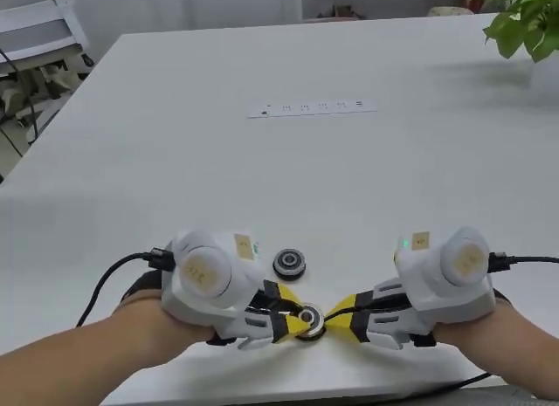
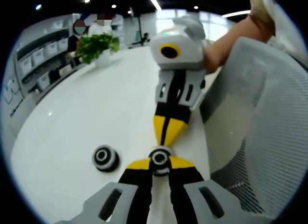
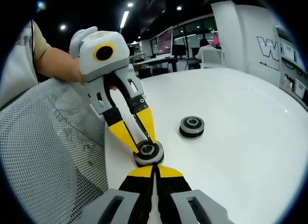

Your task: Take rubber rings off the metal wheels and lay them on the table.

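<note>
Two small round metal wheels lie flat on the white bench, close to its near edge. The near wheel (image 1: 307,321) has a shiny silver hub and a dark band around its rim. It sits between the yellow tips of the left gripper (image 2: 160,162), which close on its sides, and the tips of the right gripper (image 3: 155,168) meet at its rim. The far wheel (image 1: 289,263) lies free just beyond it, touching nothing but the bench. Its black rubber ring (image 3: 192,133) is seated around a silver centre.
</note>
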Motion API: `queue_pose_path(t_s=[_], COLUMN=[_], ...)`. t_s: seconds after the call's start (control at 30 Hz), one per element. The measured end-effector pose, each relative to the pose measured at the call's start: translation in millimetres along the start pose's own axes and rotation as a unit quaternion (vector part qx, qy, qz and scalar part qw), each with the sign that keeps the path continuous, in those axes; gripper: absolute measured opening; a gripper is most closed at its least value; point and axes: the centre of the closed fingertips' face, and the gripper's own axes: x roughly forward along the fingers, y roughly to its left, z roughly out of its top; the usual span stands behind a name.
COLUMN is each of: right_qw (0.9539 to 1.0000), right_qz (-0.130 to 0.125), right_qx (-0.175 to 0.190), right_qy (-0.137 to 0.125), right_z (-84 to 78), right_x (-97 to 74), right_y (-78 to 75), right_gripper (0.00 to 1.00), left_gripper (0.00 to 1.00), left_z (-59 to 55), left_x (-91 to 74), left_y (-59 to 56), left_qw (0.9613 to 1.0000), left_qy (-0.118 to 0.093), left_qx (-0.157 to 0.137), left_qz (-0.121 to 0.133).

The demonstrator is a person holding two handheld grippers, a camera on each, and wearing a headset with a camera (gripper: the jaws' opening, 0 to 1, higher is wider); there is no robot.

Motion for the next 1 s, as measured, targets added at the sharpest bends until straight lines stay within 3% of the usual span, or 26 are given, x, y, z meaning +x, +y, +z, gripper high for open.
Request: queue_pose_path(t_s=[0.83, 1.0], right_qw=[0.9977, 0.9948], right_qz=[-0.001, -0.001], right_qx=[0.063, 0.089], right_qy=[-0.026, -0.048], right_z=[3.9, 9.8], right_x=[-4.0, -7.8], right_y=[-3.2, -5.2], right_gripper=[0.0, 0.0], left_gripper=[0.12, 0.12], left_z=[0.1, 0.5], left_x=[0.5, 0.8], left_y=[1.7, 2.4], left_qw=[1.0, 0.9999], left_qy=[-0.002, -0.004], left_qx=[-0.003, -0.001], left_qz=[0.005, 0.009])
